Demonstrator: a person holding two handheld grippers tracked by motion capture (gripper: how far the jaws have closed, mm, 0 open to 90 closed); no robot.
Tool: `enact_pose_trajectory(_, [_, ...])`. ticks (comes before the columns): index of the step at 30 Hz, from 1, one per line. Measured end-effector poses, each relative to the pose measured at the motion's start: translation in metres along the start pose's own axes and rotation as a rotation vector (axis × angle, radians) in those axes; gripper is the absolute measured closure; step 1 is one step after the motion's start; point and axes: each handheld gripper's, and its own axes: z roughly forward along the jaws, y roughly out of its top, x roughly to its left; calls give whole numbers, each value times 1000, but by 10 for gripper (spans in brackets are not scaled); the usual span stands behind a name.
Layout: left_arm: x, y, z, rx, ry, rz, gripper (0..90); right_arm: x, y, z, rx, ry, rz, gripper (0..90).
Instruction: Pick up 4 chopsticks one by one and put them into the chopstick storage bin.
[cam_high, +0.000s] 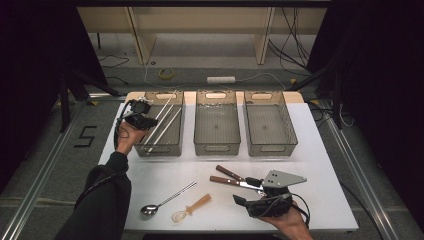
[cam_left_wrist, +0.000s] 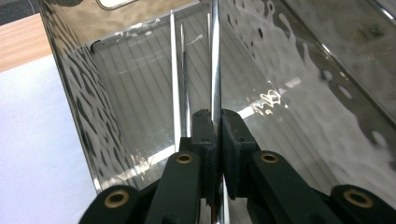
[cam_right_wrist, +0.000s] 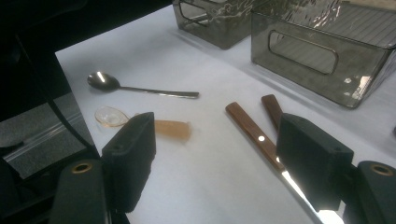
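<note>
The left gripper (cam_high: 141, 119) is pressed together on a metal chopstick (cam_left_wrist: 215, 65), holding it over the left bin (cam_high: 172, 146), where other chopsticks (cam_high: 167, 125) already lie slanted against the far wall. The rod is judged thin, stiff, light and slick; a pinch near mid-length appears the most secure, as the polished surface may slide or pivot between the pads. The bin walls stand close on either side in the left gripper view, so lowering room is narrow. The right gripper (cam_high: 260, 197) is spread wide above two wooden-handled knives (cam_right_wrist: 254, 133) on the bench (cam_high: 325, 165). A metal spoon (cam_high: 162, 202) and a clear plastic spoon (cam_high: 190, 209) lie near the front edge. The middle bin (cam_high: 216, 146) and right bin (cam_high: 272, 146) offer open room.
</note>
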Motion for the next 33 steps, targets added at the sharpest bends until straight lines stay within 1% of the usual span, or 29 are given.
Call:
enact_pose_trajectory(5, [1, -1, 4, 6, 5, -1, 829, 0, 0, 0, 1, 1, 0, 298])
enact_pose_trajectory(6, [1, -2, 4, 7, -2, -7, 809, 0, 0, 0, 2, 1, 0, 298])
enact_pose_trajectory(7, [1, -2, 4, 8, -3, -8, 767, 1, 0, 0, 3, 2, -2, 298])
enact_pose_trajectory(9, [-1, -2, 3, 11, 8, 4, 703, 1, 0, 0, 11, 4, -5, 298])
enact_pose_trajectory(12, [-5, -2, -2, 12, -12, 5, 625, 1, 0, 1, 15, 4, -8, 298])
enact_pose_trajectory(13, [-7, -3, -4, 14, -19, 9, 585, 1, 0, 0, 12, 5, -7, 298])
enact_pose_trajectory(14, [-10, -4, -7, 13, -22, 26, 561, 1, 0, 0, 7, 2, -6, 298])
enact_pose_trajectory(15, [-13, -5, -11, 10, -27, 33, 544, 1, 0, 0, 5, 1, -8, 298])
enact_pose_trajectory(18, [-22, -10, -22, -4, -53, 34, 474, 1, 0, -1, 9, 0, -5, 298])
enact_pose_trajectory(21, [-31, -18, -33, -13, -80, 63, 428, 0, 0, -1, 6, 1, -4, 298])
enact_pose_trajectory(22, [-34, -20, -36, -8, -87, 73, 420, 0, 0, -1, 7, 2, -4, 298])
enact_pose_trajectory(23, [-37, -20, -39, 3, -85, 87, 407, 0, 0, -1, 7, 2, -2, 298])
enact_pose_trajectory(24, [-39, -22, -42, -11, -82, 81, 392, 0, 0, 0, 11, 5, -2, 298])
enact_pose_trajectory(25, [-42, -24, -45, -30, -90, 61, 387, 1, 0, 0, 11, 5, -3, 298])
enact_pose_trajectory(26, [-44, -26, -47, -23, -104, 72, 381, 1, 0, 0, 16, 5, -6, 298])
enact_pose_trajectory(27, [-48, -28, -49, -9, -101, 93, 371, 2, 0, 0, 14, 7, -9, 298])
enact_pose_trajectory(28, [-51, -31, -51, -7, -96, 101, 361, 2, 0, 0, 13, 8, -9, 298])
enact_pose_trajectory(30, [-57, -36, -55, 4, -107, 123, 341, 2, -1, 0, 12, 9, -14, 298])
enact_pose_trajectory(33, [-64, -42, -60, 3, -120, 121, 316, 1, -2, 1, 18, 10, -11, 298])
